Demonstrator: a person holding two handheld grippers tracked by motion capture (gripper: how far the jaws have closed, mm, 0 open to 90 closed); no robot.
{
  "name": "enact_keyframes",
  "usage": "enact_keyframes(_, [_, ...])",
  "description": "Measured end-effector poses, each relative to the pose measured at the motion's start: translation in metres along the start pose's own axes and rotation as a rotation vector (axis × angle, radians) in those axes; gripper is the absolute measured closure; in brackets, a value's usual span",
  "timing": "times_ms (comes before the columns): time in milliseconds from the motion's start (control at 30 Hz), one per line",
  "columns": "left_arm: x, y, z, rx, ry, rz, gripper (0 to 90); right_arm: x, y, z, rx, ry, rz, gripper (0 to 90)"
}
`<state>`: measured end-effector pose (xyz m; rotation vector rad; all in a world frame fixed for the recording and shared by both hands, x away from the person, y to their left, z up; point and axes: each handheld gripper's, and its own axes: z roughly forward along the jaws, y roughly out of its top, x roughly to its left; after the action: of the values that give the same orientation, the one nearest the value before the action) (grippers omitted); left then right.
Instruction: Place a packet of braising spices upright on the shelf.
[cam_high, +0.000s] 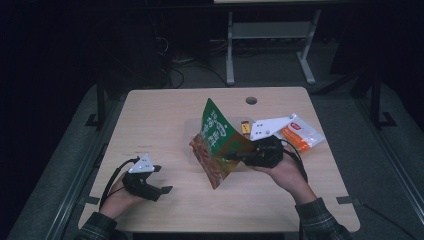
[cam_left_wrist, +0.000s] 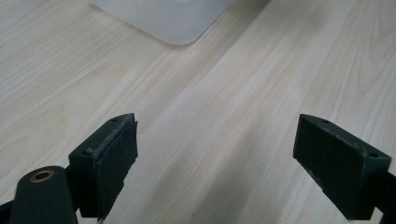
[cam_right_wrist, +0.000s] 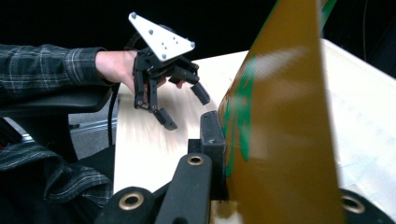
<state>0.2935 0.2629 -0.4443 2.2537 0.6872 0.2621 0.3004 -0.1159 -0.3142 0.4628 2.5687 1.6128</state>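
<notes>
right gripper (cam_high: 231, 156) lifts snack bag (cam_high: 216, 142) tilted.

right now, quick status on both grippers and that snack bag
Right gripper shut on snack bag, bag lifted and tilted. Left gripper open, empty, over bare table. Orange packet behind, clear.

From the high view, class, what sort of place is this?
Probably a lab or workshop set up for recording: a bare wooden table under one light in a dark room, cables on the floor behind it, and metal frame legs beyond.
</notes>
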Motion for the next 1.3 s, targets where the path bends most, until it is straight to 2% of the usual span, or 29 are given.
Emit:
enact_keyframes(67, [0.001,0.000,0.001,0.017,0.003,0.012,13.4,-0.003,0.003,-0.002,-0.003,-0.002,-0.003,89.9])
enact_keyframes(233, [0.001,0.001,0.001,0.000,0.003,0.008,13.4,-0.010,0.009,-0.004,0.000,-0.021,-0.003,89.9])
enact_keyframes(500, [0.001,0.000,0.002,0.002,0.000,0.005,13.4,-0.029,0.028,-0.002,0.030,-0.063,-0.001,89.9])
enact_keyframes(633, [0.001,0.000,0.002,0.003,-0.003,0.004,13.4,-0.036,0.033,0.002,0.042,-0.070,-0.007,89.9])
enact_keyframes(733, [0.001,0.000,0.002,-0.001,-0.003,0.004,13.4,-0.047,0.038,0.008,0.068,-0.081,-0.016,89.9])
enact_keyframes(967, [0.001,0.000,0.003,0.001,-0.008,0.002,13.4,-0.059,0.043,0.019,0.093,-0.098,-0.001,89.9])
enact_keyframes(1000, [0.001,0.000,0.003,0.009,-0.007,0.012,13.4,-0.063,0.044,0.022,0.107,-0.100,0.002,89.9])
enact_keyframes(1300, [0.001,0.000,0.003,0.005,-0.008,0.011,13.4,-0.075,0.048,0.033,0.146,-0.113,0.001,89.9])
